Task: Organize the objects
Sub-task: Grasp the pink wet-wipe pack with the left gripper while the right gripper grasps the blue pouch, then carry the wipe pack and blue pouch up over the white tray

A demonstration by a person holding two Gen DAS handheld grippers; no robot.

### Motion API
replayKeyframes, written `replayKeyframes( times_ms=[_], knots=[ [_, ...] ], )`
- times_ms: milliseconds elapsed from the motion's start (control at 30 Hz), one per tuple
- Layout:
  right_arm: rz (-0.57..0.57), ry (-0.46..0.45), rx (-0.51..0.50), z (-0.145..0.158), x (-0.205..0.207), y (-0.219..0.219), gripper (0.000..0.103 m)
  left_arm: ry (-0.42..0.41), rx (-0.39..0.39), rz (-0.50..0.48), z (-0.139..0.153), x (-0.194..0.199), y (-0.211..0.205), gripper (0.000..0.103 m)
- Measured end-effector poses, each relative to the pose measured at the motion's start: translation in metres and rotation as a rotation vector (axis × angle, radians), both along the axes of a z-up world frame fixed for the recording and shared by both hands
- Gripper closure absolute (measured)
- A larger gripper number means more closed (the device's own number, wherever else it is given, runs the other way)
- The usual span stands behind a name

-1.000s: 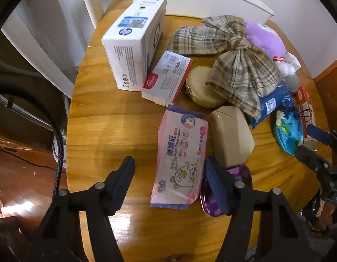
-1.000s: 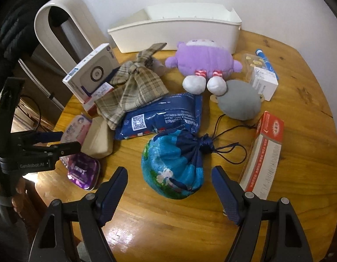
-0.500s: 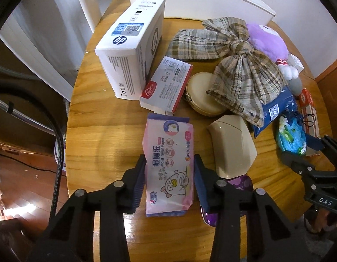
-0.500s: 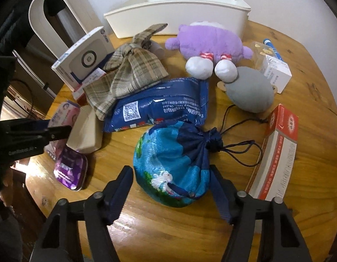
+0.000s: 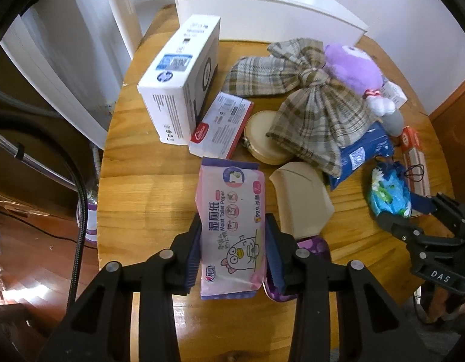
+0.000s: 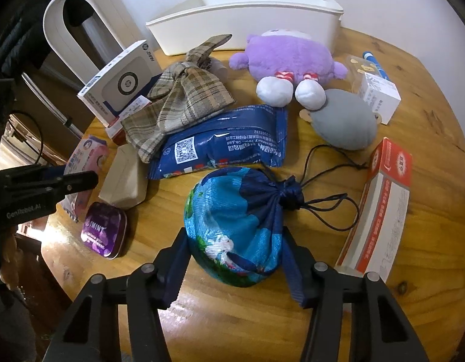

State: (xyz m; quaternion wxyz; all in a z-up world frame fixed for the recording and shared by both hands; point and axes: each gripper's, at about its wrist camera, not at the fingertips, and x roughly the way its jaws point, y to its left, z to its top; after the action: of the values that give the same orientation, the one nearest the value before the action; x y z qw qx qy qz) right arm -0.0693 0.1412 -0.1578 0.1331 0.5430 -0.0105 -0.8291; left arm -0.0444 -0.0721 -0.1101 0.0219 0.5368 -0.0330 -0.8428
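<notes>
Right now I see the round wooden bench [image 6: 413,69] crowded with things, a long white plastic bin [image 6: 247,15] at its far edge against the wall. My right tongs [image 6: 235,259] are closing around the blue drawstring cloth pouch [image 6: 235,226] near the bench's front; both pads touch its sides. My left tongs [image 5: 232,250] are closing too, pinching the pink pack of moist toilet paper [image 5: 230,211] by its near end, beside a beige angular case [image 5: 301,199] and a purple mint tin [image 6: 104,230].

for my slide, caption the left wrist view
Left gripper closing on a pink wet-wipes pack on the cluttered wooden table.
</notes>
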Motion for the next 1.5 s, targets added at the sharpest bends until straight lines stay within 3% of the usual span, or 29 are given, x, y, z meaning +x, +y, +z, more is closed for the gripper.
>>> replayKeyframes(
  times_ms=[400,833,1233,1500],
  knots=[
    [-0.018,0.095,-0.057,0.04,0.027,0.012,0.046,0.058,0.032,-0.044,0.025,-0.001,0.001,0.062],
    [-0.018,0.226,-0.098,0.093,0.04,0.013,0.046,0.172,0.06,-0.177,0.099,0.005,0.054,0.062],
    [-0.026,0.387,-0.127,0.174,0.022,0.024,0.046,0.316,-0.025,-0.294,0.179,-0.018,0.091,0.062],
    [-0.034,0.495,-0.125,0.231,-0.012,0.031,0.046,0.41,-0.076,-0.314,0.227,-0.049,0.102,0.062]
  ],
)
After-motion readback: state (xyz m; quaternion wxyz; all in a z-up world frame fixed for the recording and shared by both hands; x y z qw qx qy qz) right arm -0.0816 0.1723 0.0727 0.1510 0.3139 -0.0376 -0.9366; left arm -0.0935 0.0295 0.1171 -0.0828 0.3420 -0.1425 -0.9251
